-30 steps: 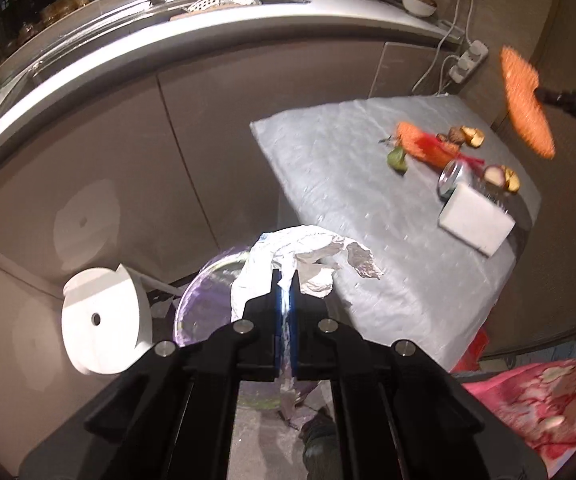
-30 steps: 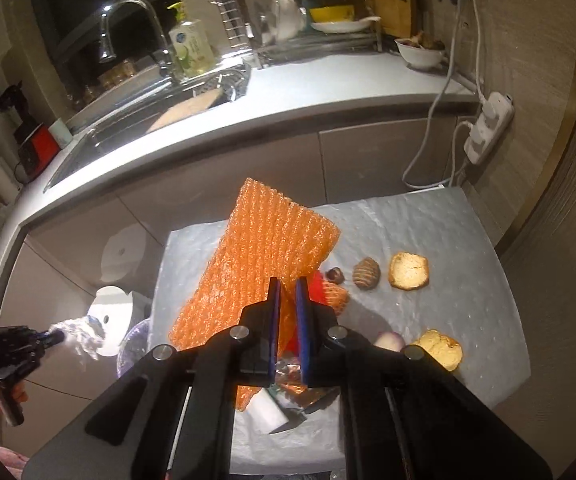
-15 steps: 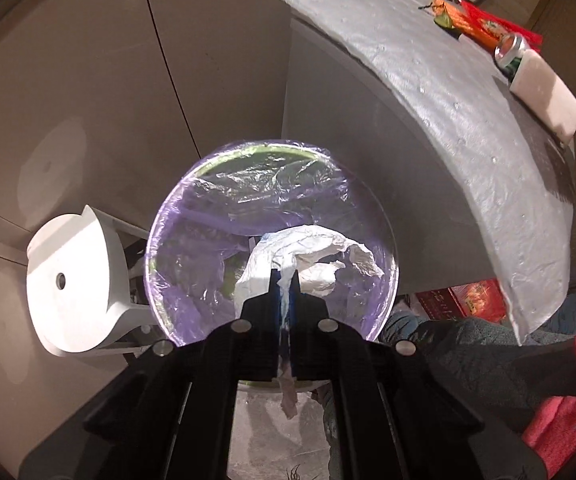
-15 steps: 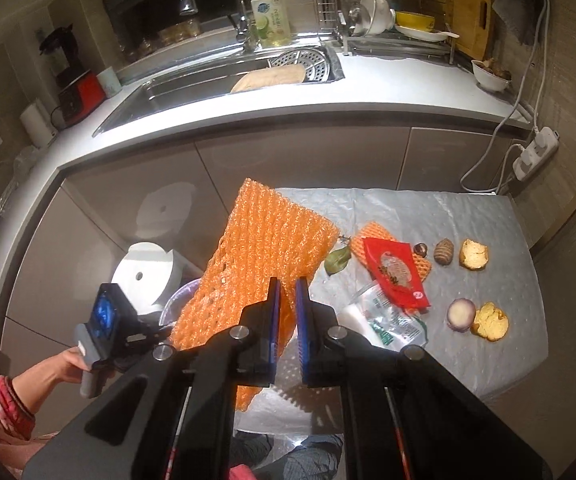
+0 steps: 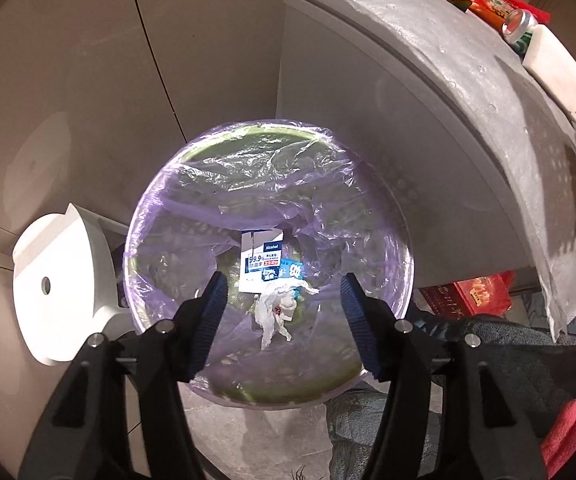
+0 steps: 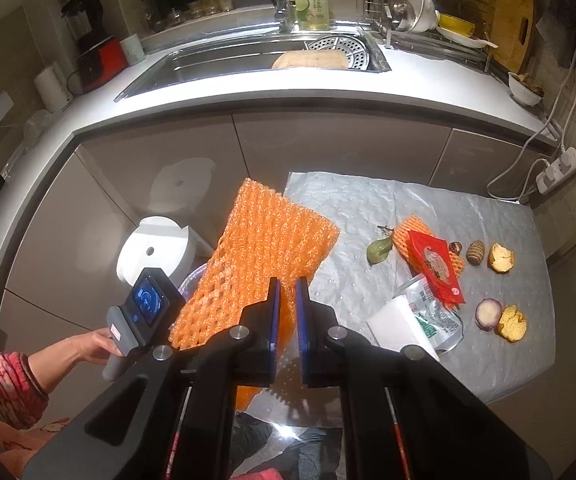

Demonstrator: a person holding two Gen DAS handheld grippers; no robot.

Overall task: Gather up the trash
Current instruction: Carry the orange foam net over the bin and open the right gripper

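My left gripper [image 5: 283, 312] is open and empty, right above the trash bin [image 5: 191, 152] lined with a clear purple bag. A crumpled white wrapper [image 5: 273, 312] and a white-blue packet [image 5: 261, 266] lie at the bin's bottom. My right gripper [image 6: 286, 304] is shut on an orange foam net [image 6: 263, 252], held up over the table's left edge. On the grey-covered table [image 6: 352, 200] lie a red packet [image 6: 434, 266], a second orange net [image 6: 404, 232], a leaf [image 6: 379, 250], a crushed can [image 6: 432, 312], a white block [image 6: 394, 328] and food scraps [image 6: 500, 258].
A white stool [image 5: 55, 292] stands left of the bin. Kitchen cabinets [image 6: 328, 148] and the counter with sink [image 6: 271, 56] lie behind the table. A red box [image 5: 470, 294] sits under the table. A power strip [image 6: 558, 170] hangs on the right wall.
My left gripper opened and the white wrapper dropped into the bin. My right gripper rose and pulled back with the orange net, staying shut.
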